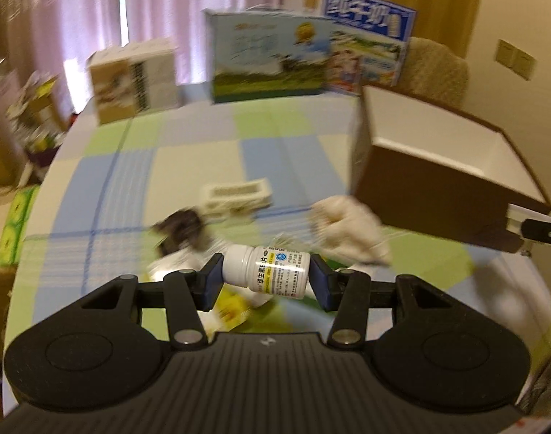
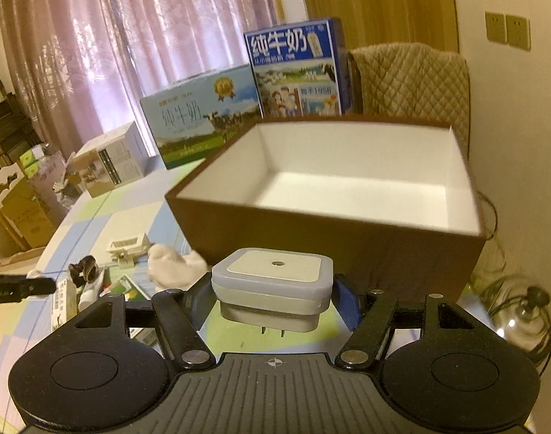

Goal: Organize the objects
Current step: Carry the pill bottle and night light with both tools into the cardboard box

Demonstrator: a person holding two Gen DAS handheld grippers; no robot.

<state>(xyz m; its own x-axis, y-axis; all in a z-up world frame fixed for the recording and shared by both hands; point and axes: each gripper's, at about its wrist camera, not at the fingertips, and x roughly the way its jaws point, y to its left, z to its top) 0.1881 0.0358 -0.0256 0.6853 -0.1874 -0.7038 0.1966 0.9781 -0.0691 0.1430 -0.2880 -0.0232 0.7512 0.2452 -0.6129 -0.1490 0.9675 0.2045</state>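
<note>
— Pink curtains (image 2: 105,47) hang behind a table under a checked cloth (image 1: 188,166) of green, blue and cream. What is being held?

— Two things. The left gripper (image 1: 266,276) is clamped on a small white pill bottle (image 1: 268,271), lying sideways between the blue pads, cap toward nine o'clock, lifted clear of the cloth. The right gripper (image 2: 271,296) is clamped on a white square plug-in device (image 2: 271,284), flat face up, its metal prongs pointing down.

— And where do they sit relative to the box?

— The brown box (image 2: 329,242), white inside and open on top, stands at twelve o'clock from the plug-in device, just beyond it. In the left wrist view the same box is at two o'clock from the bottle, well apart.

— What lies around?

— On the cloth at eleven o'clock from the bottle are a small cream tray-like piece (image 1: 235,197) and a dark blurred item (image 1: 183,229); a crumpled white cloth (image 1: 347,228) is at one o'clock. Milk cartons (image 2: 297,68) stand along the far table edge, beside a quilted chair back (image 2: 412,83).
</note>
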